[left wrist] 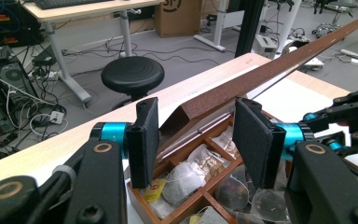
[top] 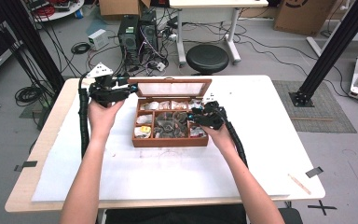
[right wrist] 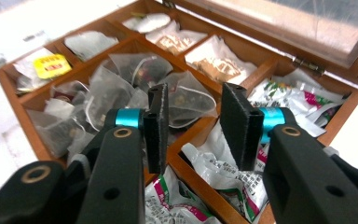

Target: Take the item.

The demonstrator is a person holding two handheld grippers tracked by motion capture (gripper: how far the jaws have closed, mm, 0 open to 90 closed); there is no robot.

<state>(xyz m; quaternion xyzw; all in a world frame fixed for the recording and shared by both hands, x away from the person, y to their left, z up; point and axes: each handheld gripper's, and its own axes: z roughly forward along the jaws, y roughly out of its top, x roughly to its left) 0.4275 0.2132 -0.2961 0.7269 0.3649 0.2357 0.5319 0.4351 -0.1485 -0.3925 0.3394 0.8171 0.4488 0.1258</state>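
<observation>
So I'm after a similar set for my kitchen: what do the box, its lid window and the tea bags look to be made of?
The tea box looks like reddish-brown wood with a smooth, stained finish. The lid window is a clear pane, glass or acrylic; I cannot tell which. The tea bags look like translucent mesh, likely nylon or similar, since the dark leaves show through.

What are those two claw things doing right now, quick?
Left gripper: at the corner of the box lid; whether it grips cannot be told.
Right gripper: open, holding nothing, above the tea bags.
</observation>
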